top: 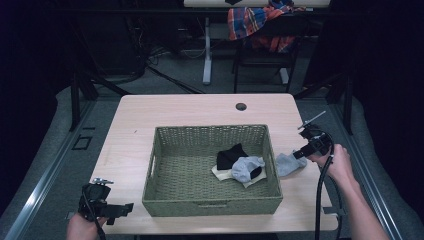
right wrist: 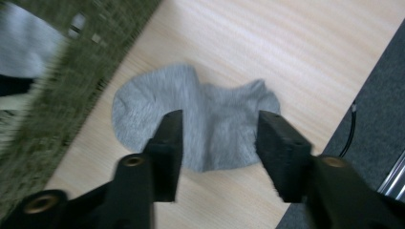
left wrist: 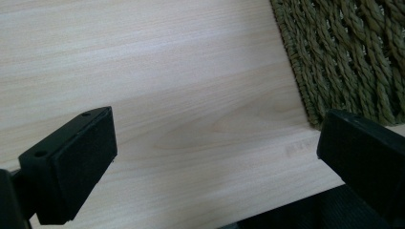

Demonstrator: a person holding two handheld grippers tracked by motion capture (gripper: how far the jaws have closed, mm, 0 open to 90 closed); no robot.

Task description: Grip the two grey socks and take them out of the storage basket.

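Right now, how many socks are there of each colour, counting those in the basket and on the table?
Grey socks: 2, one in the basket, one on the table beside the basket
Black socks: 1
Cream socks: 1, mostly covered
Total: 4

Desk (top: 150, 120) is carrying one woven basket (top: 165, 195); three socks are lying inside: black (top: 231, 154), grey (top: 246, 166), cream (top: 220, 173). One grey sock (right wrist: 210, 121) is lying outside.
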